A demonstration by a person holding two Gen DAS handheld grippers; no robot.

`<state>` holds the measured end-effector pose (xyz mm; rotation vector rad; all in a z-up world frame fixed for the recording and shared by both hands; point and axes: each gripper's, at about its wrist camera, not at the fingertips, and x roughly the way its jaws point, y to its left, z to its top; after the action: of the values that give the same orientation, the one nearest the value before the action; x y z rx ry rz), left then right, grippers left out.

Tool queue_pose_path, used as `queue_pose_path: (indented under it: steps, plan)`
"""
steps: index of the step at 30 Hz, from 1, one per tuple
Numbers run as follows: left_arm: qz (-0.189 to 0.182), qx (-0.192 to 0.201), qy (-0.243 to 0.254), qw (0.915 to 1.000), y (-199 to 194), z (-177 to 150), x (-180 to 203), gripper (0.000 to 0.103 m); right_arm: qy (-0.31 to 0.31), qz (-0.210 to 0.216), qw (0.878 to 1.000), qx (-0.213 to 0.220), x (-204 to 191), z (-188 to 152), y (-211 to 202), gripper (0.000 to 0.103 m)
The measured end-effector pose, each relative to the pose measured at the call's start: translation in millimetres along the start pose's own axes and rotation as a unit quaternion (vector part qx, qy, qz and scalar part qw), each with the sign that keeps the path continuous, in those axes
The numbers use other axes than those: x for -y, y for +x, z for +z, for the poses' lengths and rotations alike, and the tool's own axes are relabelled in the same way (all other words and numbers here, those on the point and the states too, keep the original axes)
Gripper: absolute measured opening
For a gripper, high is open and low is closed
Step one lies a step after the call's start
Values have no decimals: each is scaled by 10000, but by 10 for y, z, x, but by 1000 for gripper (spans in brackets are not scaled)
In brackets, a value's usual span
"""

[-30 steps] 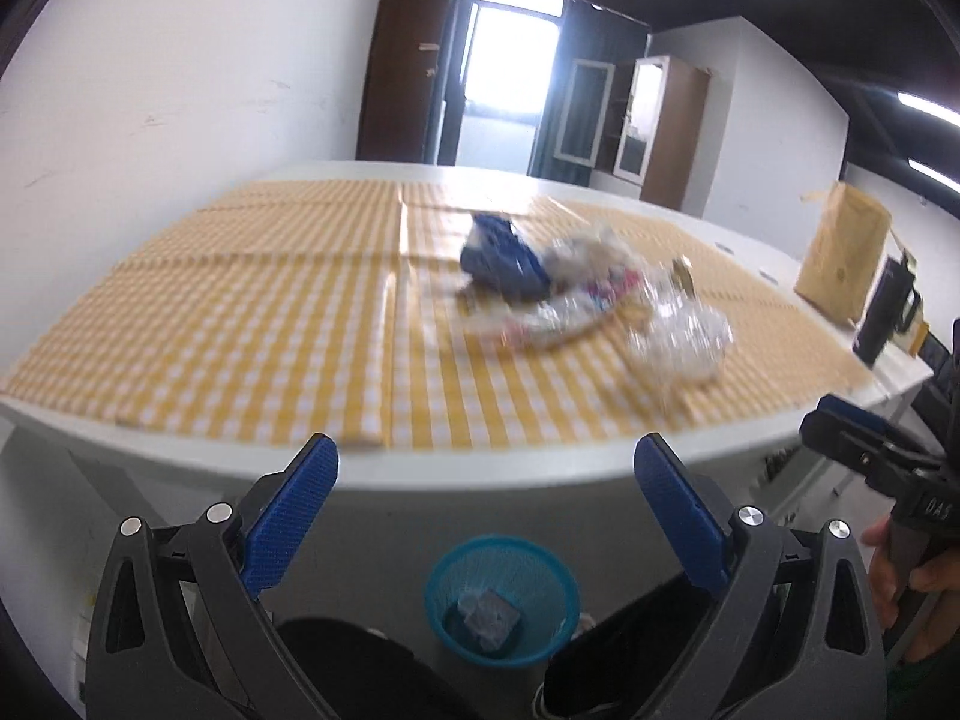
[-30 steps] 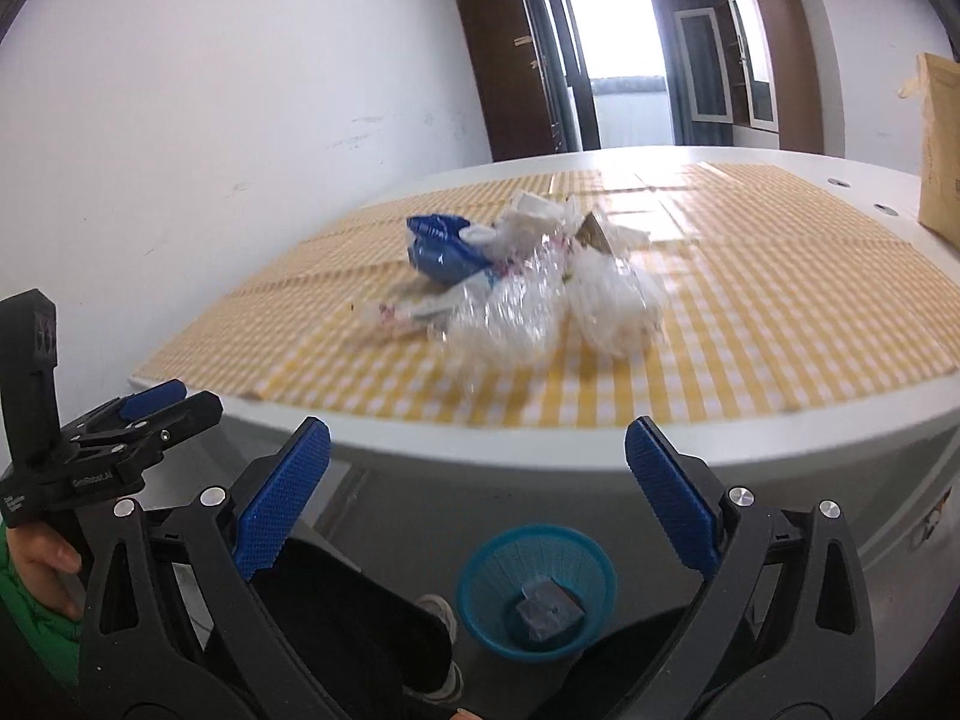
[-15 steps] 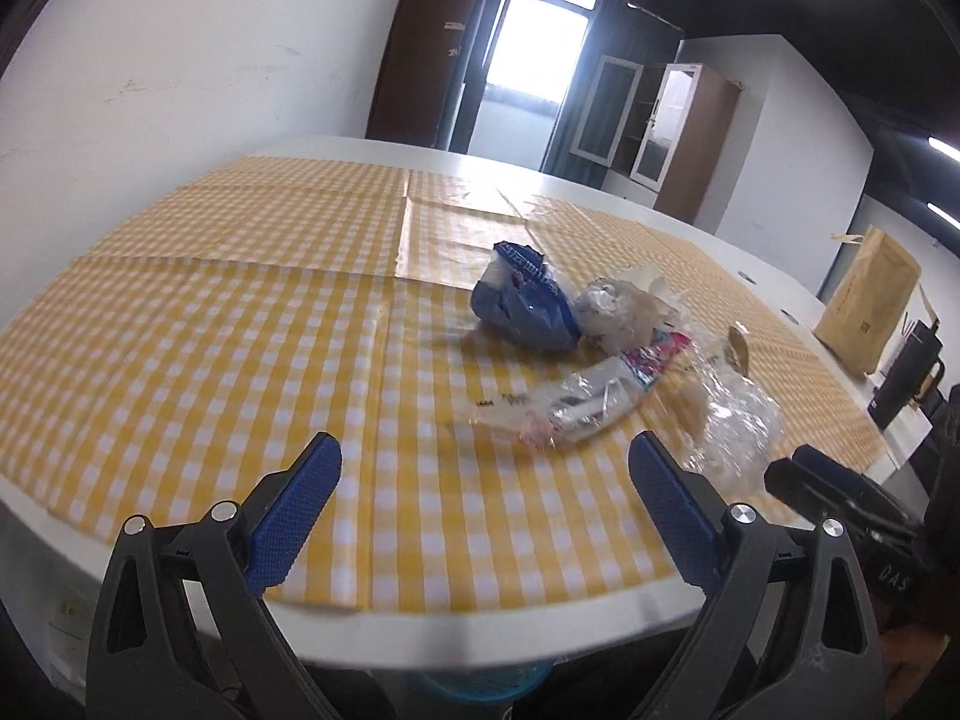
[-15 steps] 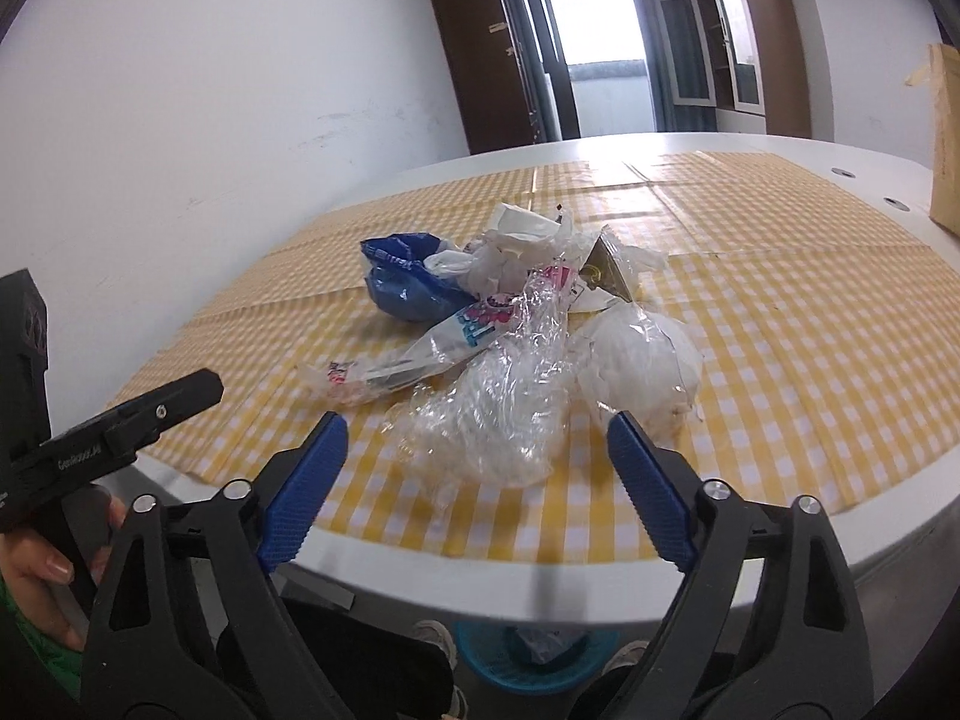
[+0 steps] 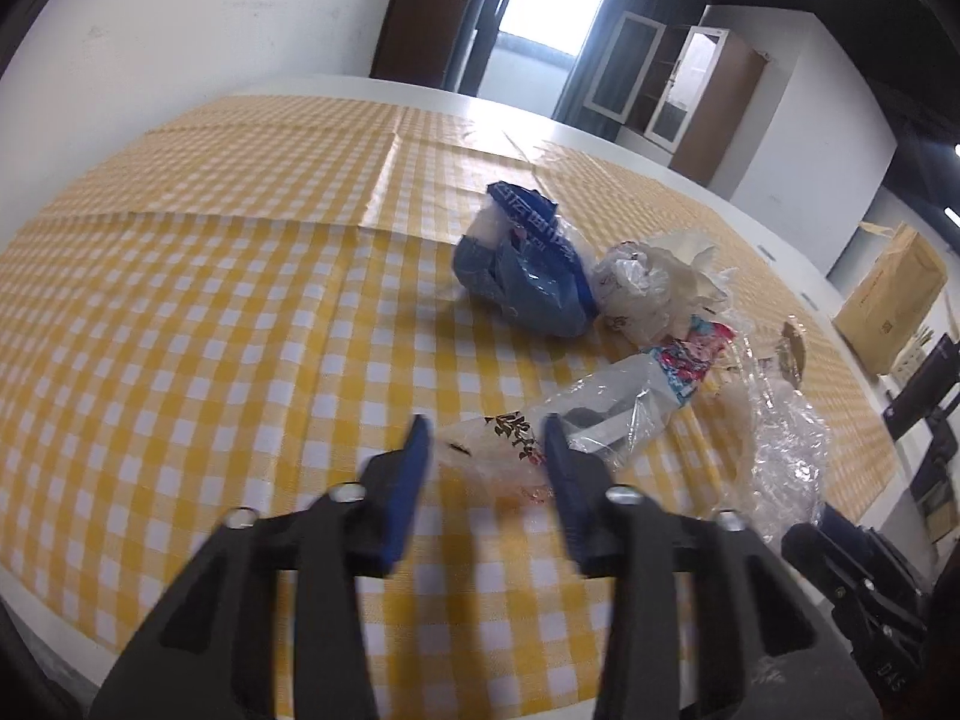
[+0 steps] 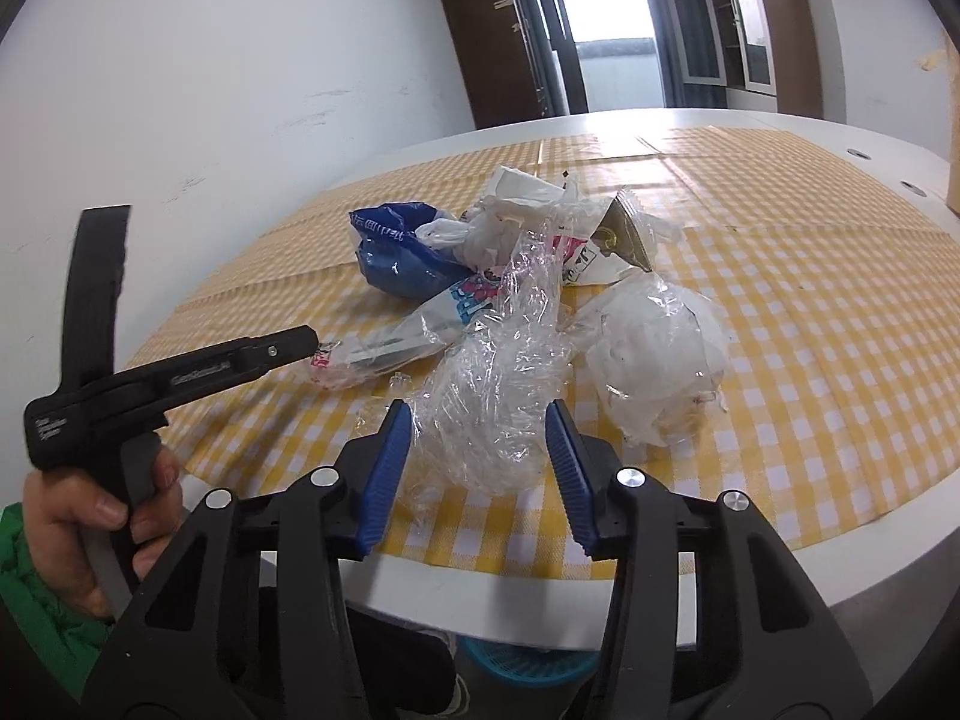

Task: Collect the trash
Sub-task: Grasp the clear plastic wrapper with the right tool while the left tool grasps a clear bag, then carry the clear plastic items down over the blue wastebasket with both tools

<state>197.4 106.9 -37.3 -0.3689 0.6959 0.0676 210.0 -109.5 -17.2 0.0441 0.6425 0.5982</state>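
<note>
A heap of trash lies on the yellow checked tablecloth (image 5: 180,312). My left gripper (image 5: 485,438) is open, its jaws half closed around the near end of a long clear printed wrapper (image 5: 600,402), which also shows in the right wrist view (image 6: 408,336). My right gripper (image 6: 477,426) is open, its jaws on either side of a crumpled clear plastic wad (image 6: 504,372). A blue bag (image 5: 528,276) and a white crumpled bag (image 6: 657,354) lie beside them.
A blue trash basket (image 6: 522,663) stands on the floor below the table's near edge. A brown paper bag (image 5: 888,300) stands at the far right. The white table rim (image 6: 780,552) runs close in front of me.
Both grippers have moved forward over the table and their jaws have narrowed. The left now brackets the printed wrapper's end, the right the clear plastic wad.
</note>
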Motion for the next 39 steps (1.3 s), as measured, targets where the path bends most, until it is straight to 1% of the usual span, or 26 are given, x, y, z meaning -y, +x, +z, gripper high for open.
queue_pose_path:
  steps: [2, 3, 4, 6, 8, 12, 17, 22, 26, 29, 32, 39]
  plan:
    - [-1, 68, 49, 10000, -32, -34, 24, 28, 10, 70, 10000, 33, 7, -38, -46, 41]
    - [59, 161, 73, 9998, -68, -58, 38, 25, 4, 99, 9999, 58, 10, -58, -76, 40]
    - [102, 293, 75, 9995, -133, -81, 48, 25, 7, 122, 9999, 80, 16, -78, -116, 40]
    - [144, 503, 55, 9986, -264, -113, 55, 12, -8, 193, 9997, 144, 9, -109, -208, 40]
    - [164, 663, 3, 9977, -385, -120, 45, 11, -67, 243, 9995, 208, -11, -127, -302, 39]
    - [153, 876, -106, 9960, -646, -125, -2, 7, -203, 293, 9987, 356, -50, -144, -505, 39]
    - [190, 1143, -198, 9931, -983, -250, -76, 4, -257, 319, 9983, 424, -38, -257, -715, 39]
    - [254, 1239, -174, 9918, -1214, -385, -120, 3, -288, 355, 9981, 419, -30, -390, -882, 39]
    - [336, 1360, -120, 9901, -1463, -497, -152, 3, -413, 420, 9973, 443, -43, -489, -1090, 39]
    - [309, 1394, 7, 9898, -1622, -627, -141, 3, -479, 430, 9969, 451, -31, -561, -1229, 39]
    - [296, 1376, 150, 9899, -1701, -771, -103, 3, -525, 473, 9967, 401, -24, -676, -1318, 39]
    - [410, 1262, 552, 9896, -1796, -1089, -38, 3, -728, 503, 9960, 81, -20, -1029, -1387, 39]
